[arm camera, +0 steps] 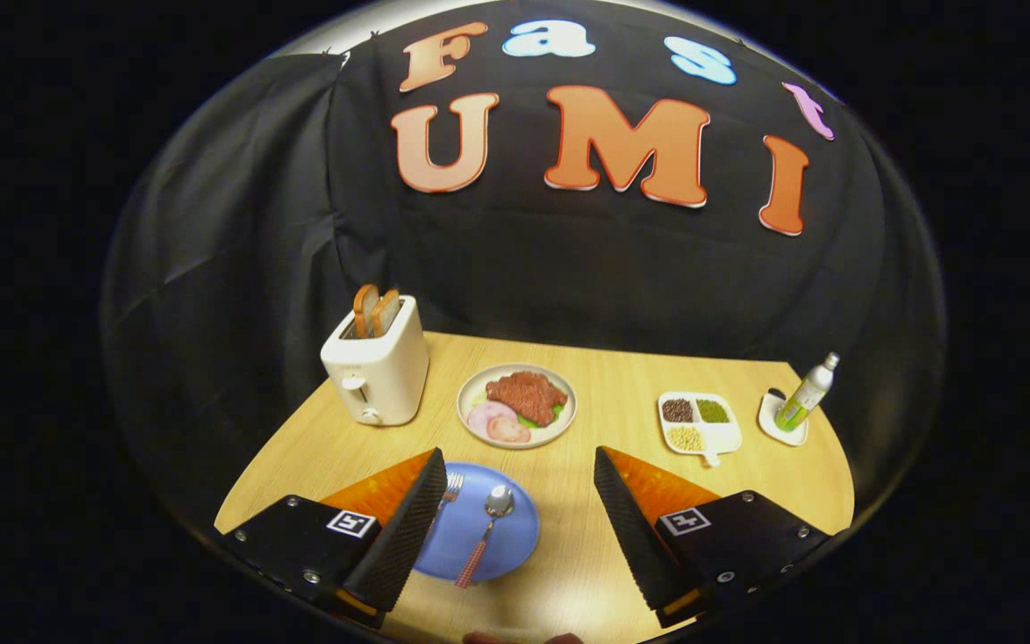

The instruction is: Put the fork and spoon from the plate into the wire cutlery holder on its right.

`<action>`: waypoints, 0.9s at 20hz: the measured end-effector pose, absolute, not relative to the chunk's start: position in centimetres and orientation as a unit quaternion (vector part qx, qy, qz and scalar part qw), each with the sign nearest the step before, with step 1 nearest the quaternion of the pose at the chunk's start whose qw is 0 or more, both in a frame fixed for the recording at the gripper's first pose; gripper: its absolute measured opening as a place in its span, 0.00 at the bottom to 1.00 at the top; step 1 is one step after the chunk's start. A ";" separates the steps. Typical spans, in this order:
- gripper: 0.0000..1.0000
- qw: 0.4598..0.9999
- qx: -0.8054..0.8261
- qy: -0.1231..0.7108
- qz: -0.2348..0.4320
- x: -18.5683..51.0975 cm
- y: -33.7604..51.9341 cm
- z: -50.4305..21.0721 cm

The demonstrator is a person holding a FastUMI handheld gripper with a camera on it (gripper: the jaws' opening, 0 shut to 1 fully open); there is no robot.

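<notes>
Gripper view: gripper (515, 519) held above the near edge of the wooden table (622, 376), fingers spread wide apart, nothing between them but bare tabletop and part of the blue plate (502, 537). Blue plate just ahead, partly tucked behind the left finger. Spoon (488, 528) lying on the plate, bowl pointing away, patterned handle running back over the near rim toward the fingers. Fork (451, 490) beside it on the plate's left, tines showing, handle hidden behind the left finger. Beyond, a plate of food (517, 405), a white toaster (375, 368) with two slices of bread (376, 310) in it, a divided dish (698, 423) of beans and a bottle (806, 394) on a small coaster (779, 420), well apart to the right.

Likely light, stiff, thin cutlery, smooth and slippery at the metal ends, lying flat and so hard to get under. Best hold probably across the spoon's handle where it overhangs the rim, pinched from the sides. Wire cutlery holder not made out among the things on the table; to be looked for right of the plate before any carry.
</notes>
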State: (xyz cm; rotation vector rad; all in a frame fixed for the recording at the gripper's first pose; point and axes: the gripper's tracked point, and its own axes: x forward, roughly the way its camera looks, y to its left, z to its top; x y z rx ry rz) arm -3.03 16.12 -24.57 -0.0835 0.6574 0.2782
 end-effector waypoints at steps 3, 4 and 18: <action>0.99 0.917 -0.053 0.369 0.143 -4.6 17.3 -28.9; 0.98 0.911 -0.052 0.383 0.144 -5.1 17.6 -30.1; 0.59 0.875 -0.054 0.468 0.111 -8.8 19.3 -39.4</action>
